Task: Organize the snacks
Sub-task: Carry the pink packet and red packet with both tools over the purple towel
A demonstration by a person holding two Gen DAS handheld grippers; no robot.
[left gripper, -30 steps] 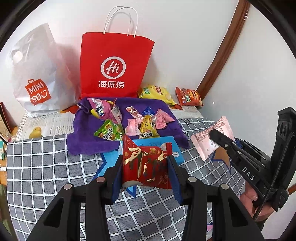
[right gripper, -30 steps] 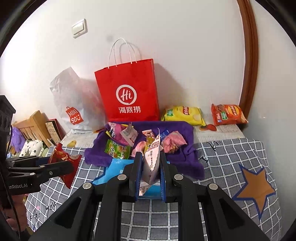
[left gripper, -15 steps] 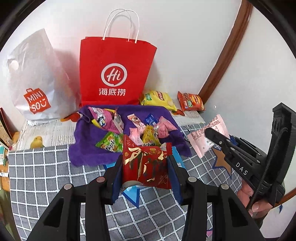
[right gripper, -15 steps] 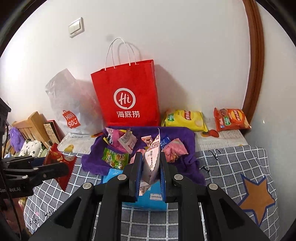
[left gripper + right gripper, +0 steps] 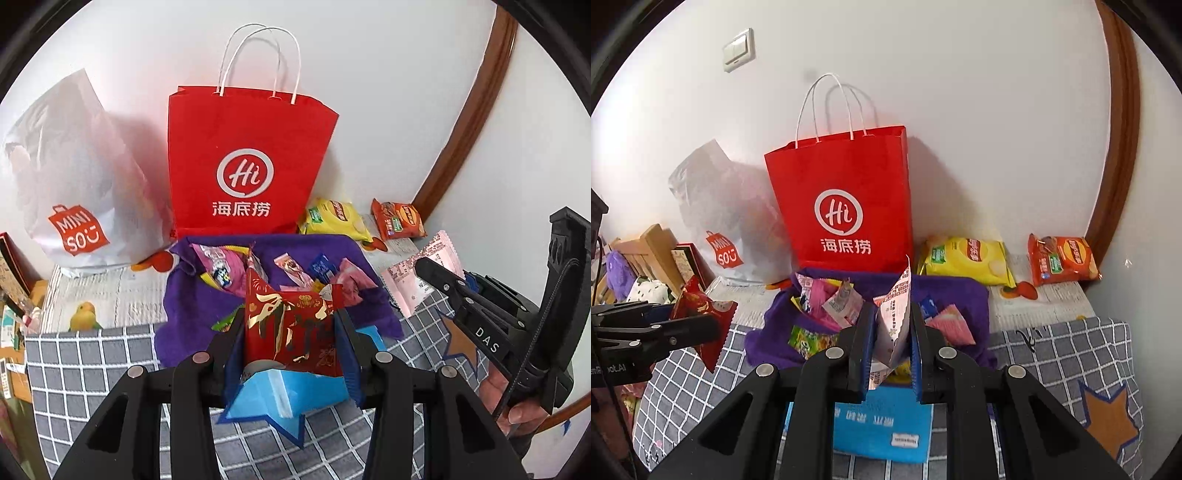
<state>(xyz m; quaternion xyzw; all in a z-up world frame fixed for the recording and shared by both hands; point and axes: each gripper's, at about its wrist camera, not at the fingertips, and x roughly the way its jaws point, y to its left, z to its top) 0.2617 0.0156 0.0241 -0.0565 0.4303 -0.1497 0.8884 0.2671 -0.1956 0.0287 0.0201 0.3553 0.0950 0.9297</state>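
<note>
Between the pads of our left gripper (image 5: 291,343) sits a red snack packet (image 5: 291,332) with gold lettering, clamped upright above a blue pouch (image 5: 295,391) lying on the grey checked surface (image 5: 92,369). We record the left gripper as partly closed, its pads pressing both edges of the red packet. Our right gripper (image 5: 888,343) is closed tight on a pink-and-white snack packet (image 5: 895,317), which stands on edge between the pads; from the left wrist view the same packet (image 5: 421,273) shows flat, projecting beyond the right gripper's fingers (image 5: 439,275).

Just beyond both grippers we note a purple cloth (image 5: 960,295) carrying loose snacks (image 5: 827,302). Behind it, a red paper bag (image 5: 846,206) stands upright against the wall, a white plastic bag (image 5: 70,184) to its left. A yellow chip bag (image 5: 967,258) and an orange chip bag (image 5: 1060,260) lie to its right.

Both grippers point forward and downward. Part of a hand (image 5: 517,402) grips the right handle.
</note>
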